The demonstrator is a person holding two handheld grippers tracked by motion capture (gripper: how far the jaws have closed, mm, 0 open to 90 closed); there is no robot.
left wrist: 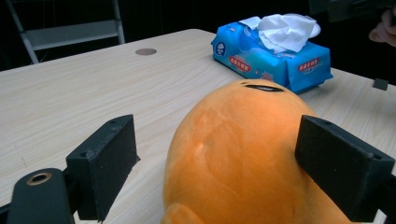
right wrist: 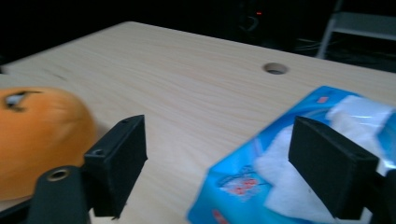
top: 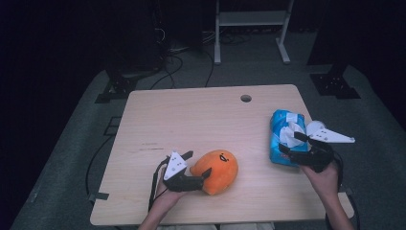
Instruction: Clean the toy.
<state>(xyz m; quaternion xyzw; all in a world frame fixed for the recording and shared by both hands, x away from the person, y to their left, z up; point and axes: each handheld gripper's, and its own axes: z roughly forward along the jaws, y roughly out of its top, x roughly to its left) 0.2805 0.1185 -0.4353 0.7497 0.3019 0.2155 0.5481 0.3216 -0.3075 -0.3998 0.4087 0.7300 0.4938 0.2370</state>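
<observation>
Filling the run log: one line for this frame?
left gripper: open, jaws either side of orange plush toy | right gripper: open over blue tissue pack | both things on table

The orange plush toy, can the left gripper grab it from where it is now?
Probably yes. The left gripper is open, with the orange plush toy already between its fingers. Nothing blocks it; the tissue pack sits farther off.

One orange plush toy point(top: 218, 170), one blue tissue pack point(top: 283, 139), two grippers, one wooden table point(top: 201, 120)
</observation>
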